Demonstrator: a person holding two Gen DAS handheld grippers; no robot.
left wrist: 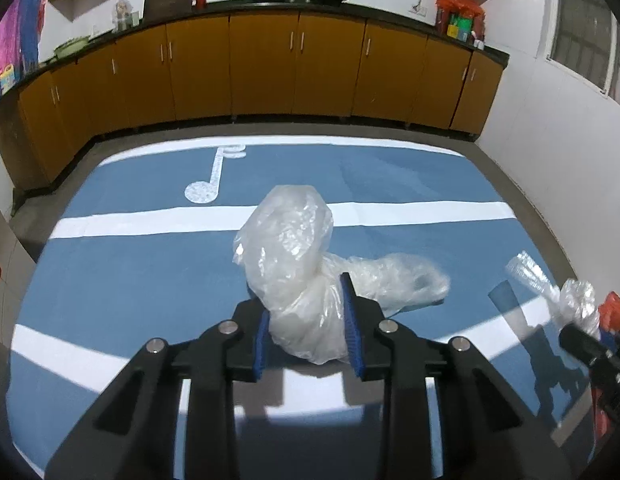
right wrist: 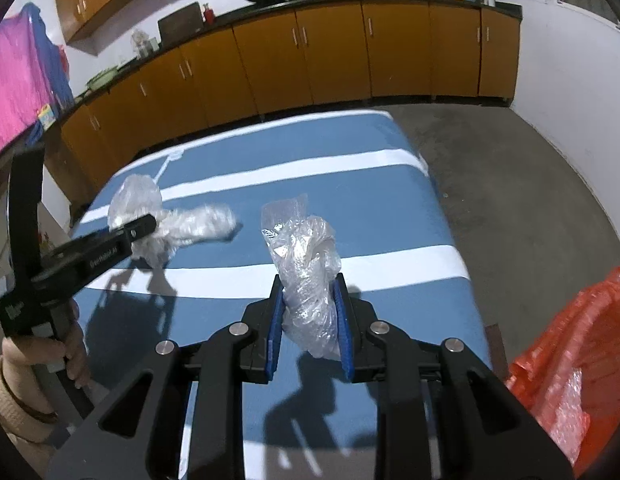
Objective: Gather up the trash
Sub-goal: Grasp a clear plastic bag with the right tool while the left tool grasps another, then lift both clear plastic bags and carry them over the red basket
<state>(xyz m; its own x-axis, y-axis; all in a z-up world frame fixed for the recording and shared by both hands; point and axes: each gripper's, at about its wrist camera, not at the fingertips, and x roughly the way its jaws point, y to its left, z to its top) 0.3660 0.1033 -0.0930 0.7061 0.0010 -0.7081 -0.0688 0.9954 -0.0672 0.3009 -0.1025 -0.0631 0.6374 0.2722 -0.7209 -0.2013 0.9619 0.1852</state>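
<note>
My left gripper (left wrist: 308,320) is shut on a crumpled white plastic bag (left wrist: 294,240) and holds it above the blue-and-white striped table cover (left wrist: 130,280); it also shows in the right wrist view (right wrist: 146,226) with that bag (right wrist: 178,220). My right gripper (right wrist: 308,316) is shut on a crumpled clear plastic wrapper (right wrist: 306,264), held above the cover (right wrist: 390,208); in the left wrist view it shows at the right edge (left wrist: 582,336) with the wrapper (left wrist: 566,292).
An orange trash bag (right wrist: 570,352) with clear plastic inside stands open at the table's right side. Orange cabinets (left wrist: 270,68) with a dark counter run along the back wall. Grey floor (right wrist: 510,184) lies right of the table.
</note>
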